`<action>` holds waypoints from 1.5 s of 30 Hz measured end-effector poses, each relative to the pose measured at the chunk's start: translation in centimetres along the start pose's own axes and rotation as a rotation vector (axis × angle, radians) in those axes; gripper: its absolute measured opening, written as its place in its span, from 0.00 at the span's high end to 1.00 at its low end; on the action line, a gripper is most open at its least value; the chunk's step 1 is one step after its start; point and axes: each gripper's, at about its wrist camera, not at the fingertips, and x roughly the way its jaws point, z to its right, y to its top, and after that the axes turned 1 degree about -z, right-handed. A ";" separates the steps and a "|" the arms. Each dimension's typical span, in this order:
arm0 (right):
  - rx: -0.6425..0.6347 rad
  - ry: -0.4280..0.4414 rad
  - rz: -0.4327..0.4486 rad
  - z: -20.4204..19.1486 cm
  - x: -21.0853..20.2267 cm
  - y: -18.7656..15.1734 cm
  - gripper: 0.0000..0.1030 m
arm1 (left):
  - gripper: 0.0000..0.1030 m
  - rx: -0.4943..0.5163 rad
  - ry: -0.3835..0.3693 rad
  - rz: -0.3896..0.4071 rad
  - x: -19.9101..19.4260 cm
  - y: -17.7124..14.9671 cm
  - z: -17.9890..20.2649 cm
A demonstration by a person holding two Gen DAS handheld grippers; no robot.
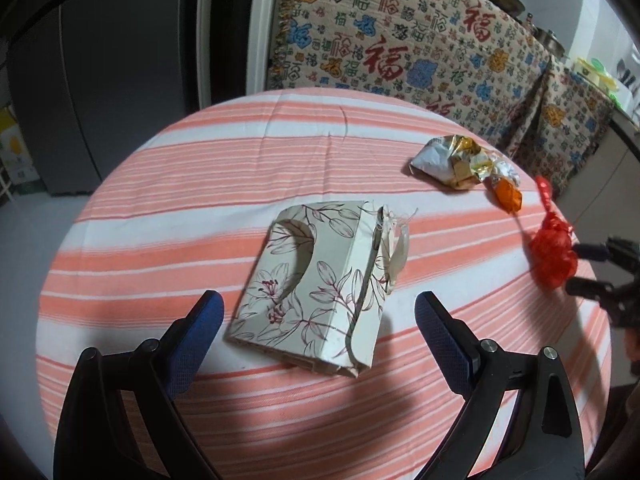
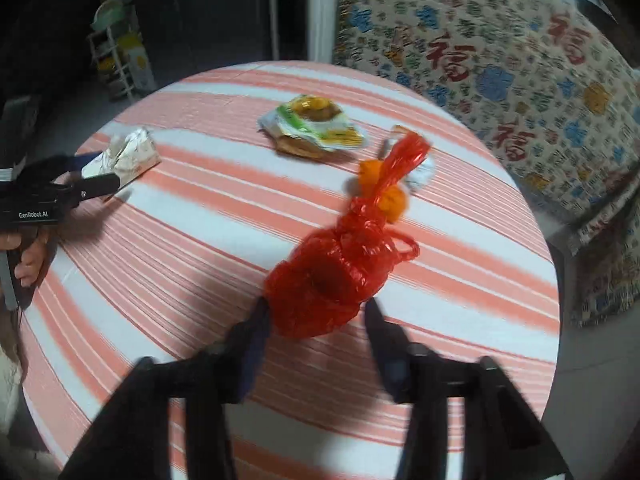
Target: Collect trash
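Note:
A flattened floral paper box (image 1: 316, 284) lies mid-table; it also shows at the left of the right wrist view (image 2: 124, 156). My left gripper (image 1: 318, 312) is open, its fingers either side of the box's near end. A red plastic bag (image 2: 336, 276) lies between the fingers of my right gripper (image 2: 316, 308), which is partly closed around the bag; the view is blurred. The bag and right gripper show at the right of the left wrist view (image 1: 552, 252). A crumpled snack wrapper (image 2: 316, 128) (image 1: 448, 160) and an orange piece (image 2: 390, 200) (image 1: 508, 196) lie farther back.
The round table (image 1: 200, 200) has a pink-striped cloth. A cloth printed with Chinese characters (image 1: 400, 32) drapes over furniture behind it. A dark fridge (image 1: 100, 60) stands at the left. The table edge drops off close on the right (image 2: 552, 280).

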 end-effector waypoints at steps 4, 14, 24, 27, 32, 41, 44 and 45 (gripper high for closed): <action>0.175 0.030 0.053 0.5 0.1 -3.4 0.28 | 0.05 0.021 0.037 -0.008 0.6 -0.1 0.6; 0.208 -0.103 0.124 -2.0 0.7 -5.9 0.26 | 0.01 0.098 0.138 -0.043 1.4 -0.4 1.9; 0.221 -0.102 0.140 -2.0 1.0 -6.0 0.22 | 0.00 0.103 0.143 -0.047 1.3 -0.4 1.8; 0.214 -0.089 0.138 -2.0 0.8 -6.4 0.21 | 0.00 0.104 0.147 -0.046 1.2 -0.4 1.8; 0.278 -0.068 0.154 -0.7 -0.6 -8.3 0.21 | 0.00 0.103 0.148 -0.045 1.2 -0.5 1.8; 0.571 -0.111 0.247 1.8 -0.6 -4.2 0.21 | 0.01 0.103 0.146 -0.042 1.1 -0.5 1.6; 0.656 -0.131 0.166 3.2 2.2 -2.8 0.36 | 0.03 0.087 0.115 -0.024 0.5 -0.4 1.1; 0.669 -0.120 0.158 3.5 2.4 -2.9 0.57 | 0.05 0.084 0.101 -0.016 0.3 -0.2 1.0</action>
